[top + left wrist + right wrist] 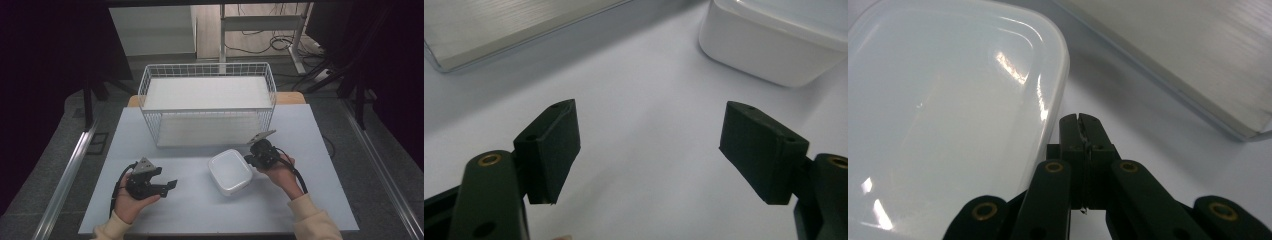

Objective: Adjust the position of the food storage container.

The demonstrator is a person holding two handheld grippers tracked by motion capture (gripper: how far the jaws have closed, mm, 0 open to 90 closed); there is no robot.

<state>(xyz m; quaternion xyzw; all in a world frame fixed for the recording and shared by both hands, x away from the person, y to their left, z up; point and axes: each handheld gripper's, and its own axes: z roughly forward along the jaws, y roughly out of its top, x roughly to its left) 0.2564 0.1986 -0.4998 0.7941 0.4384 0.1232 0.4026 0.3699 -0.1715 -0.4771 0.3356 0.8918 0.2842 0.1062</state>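
Note:
A white lidded container (230, 171) with rounded corners lies on the pale tabletop (190, 212), in front of a white wire basket (207, 68). My right gripper (247, 159) is shut with nothing between its jaws. Its tips sit right beside the container's right edge, and I cannot tell whether they touch it. In the right gripper view the closed tips (1080, 125) lie next to the container's glossy lid (948, 110). My left gripper (169, 180) rests open to the container's left, well apart from it. Its wide-spread pads (649, 145) hold nothing, and the container (774, 45) lies ahead of them on the right.
The wire basket stands at the table's far middle with a flat white shelf inside; its base edge (499, 30) (1198, 60) lies close behind both grippers. A person's hands and cream sleeves (310, 217) come in from the near edge. Desk legs and cables (280, 42) lie beyond.

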